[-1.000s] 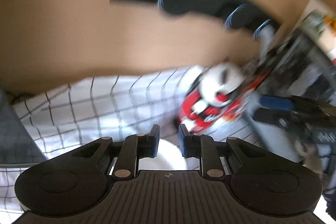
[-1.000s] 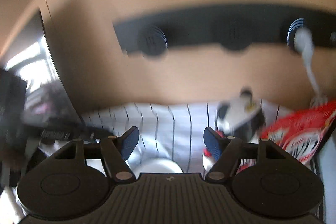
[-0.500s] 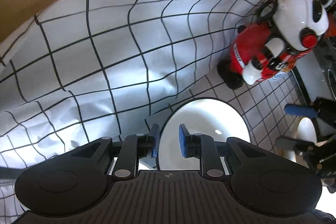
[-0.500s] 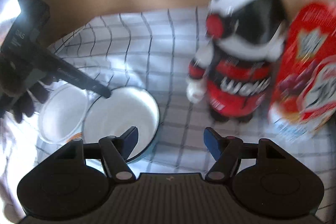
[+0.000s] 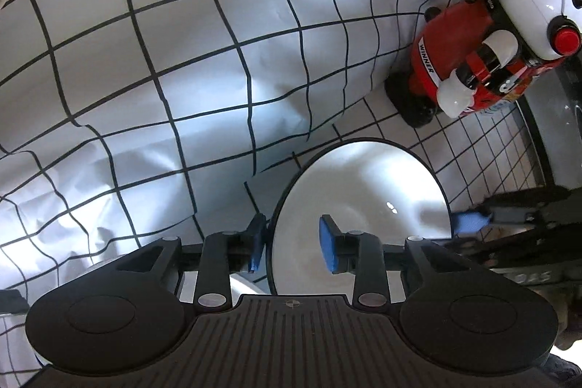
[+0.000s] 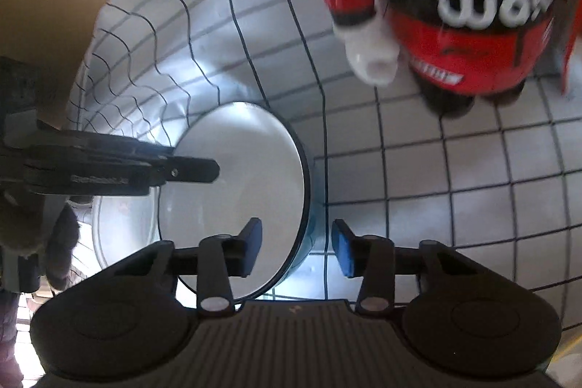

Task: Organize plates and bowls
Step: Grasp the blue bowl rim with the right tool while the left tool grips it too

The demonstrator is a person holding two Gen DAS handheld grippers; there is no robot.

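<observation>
Gridded white cloth (image 5: 174,68) covers the surface, wrinkled, with a tan wall behind it. Nearest in the left wrist view, left gripper (image 5: 291,244) has its jaws parted and straddling the near-left rim of a white bowl (image 5: 367,191) with a dark edge: one blue pad sits outside the rim, the other over the bowl's inside; no clear clamp on it, the jaws look released. At the bowl's right rim a blue pad of the other tool shows.

Right wrist view: right gripper (image 6: 296,248) jaws spread wide, straddling the bowl's (image 6: 247,170) right edge, left finger over the inside, right finger outside above the cloth (image 6: 473,177); not gripping. The bowl's outer wall looks bluish here. The left gripper's dark finger reaches over the bowl from the left. A second pale dish (image 6: 120,235) lies under or just left of the bowl, partly hidden.

Farther back, a panda-shaped bottle (image 5: 483,46) in red and black stands upright on the cloth, apart from the bowl; in the right view it is blurred (image 6: 469,6).
</observation>
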